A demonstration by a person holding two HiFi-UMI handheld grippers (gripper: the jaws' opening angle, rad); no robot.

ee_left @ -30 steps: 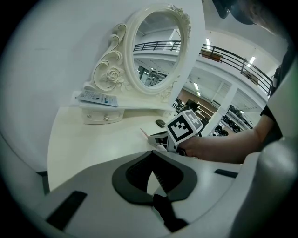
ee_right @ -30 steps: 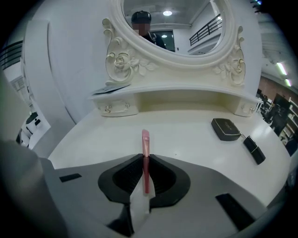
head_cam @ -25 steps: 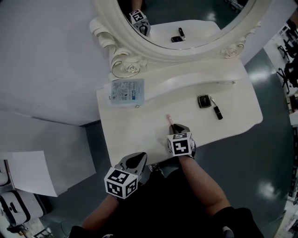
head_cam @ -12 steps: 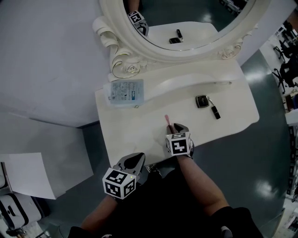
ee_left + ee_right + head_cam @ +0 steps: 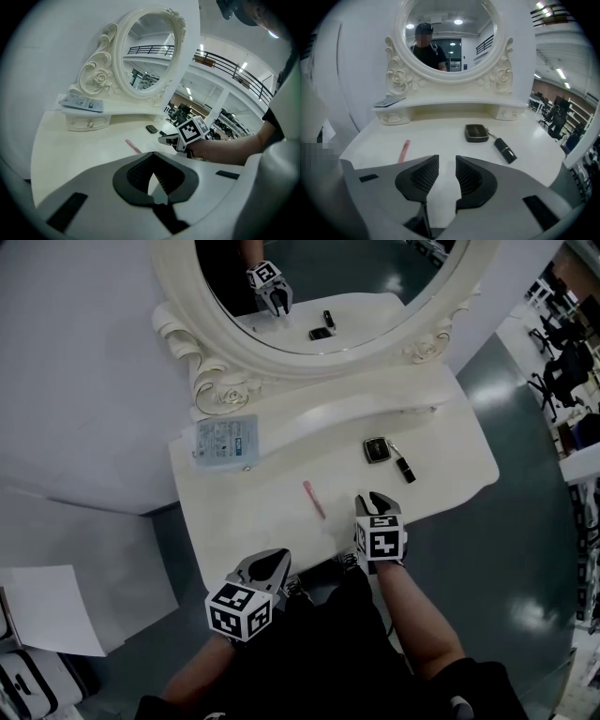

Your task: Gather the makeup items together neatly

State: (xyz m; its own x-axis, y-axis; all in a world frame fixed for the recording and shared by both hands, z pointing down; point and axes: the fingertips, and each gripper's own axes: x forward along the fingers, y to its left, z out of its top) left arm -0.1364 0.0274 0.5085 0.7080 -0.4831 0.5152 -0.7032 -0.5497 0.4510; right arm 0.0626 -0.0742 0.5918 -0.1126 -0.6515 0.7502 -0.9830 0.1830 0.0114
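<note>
A pink stick (image 5: pixel 313 500) lies flat on the white dressing table (image 5: pixel 253 512), just left of my right gripper (image 5: pixel 378 500). That gripper's jaws are opening and nothing is between them. In the right gripper view the pink stick (image 5: pixel 404 151) is at the left, while a dark compact (image 5: pixel 476 132) and a black lipstick (image 5: pixel 505 150) lie ahead to the right. My right gripper (image 5: pixel 446 176) is apart from all three. My left gripper (image 5: pixel 273 562) hangs shut and empty at the table's near edge, and the left gripper view (image 5: pixel 153 180) shows its pads together.
An oval mirror (image 5: pixel 319 324) in an ornate white frame stands at the back of the table. A blue-and-white packet (image 5: pixel 225 438) rests on the raised shelf at the left. The table's front edge (image 5: pixel 281 563) is close to both grippers. Grey floor surrounds the table.
My right gripper has let go of the pink stick and moved right, its jaws parting. The stick now lies on the table. The left gripper has stayed at the near edge.
</note>
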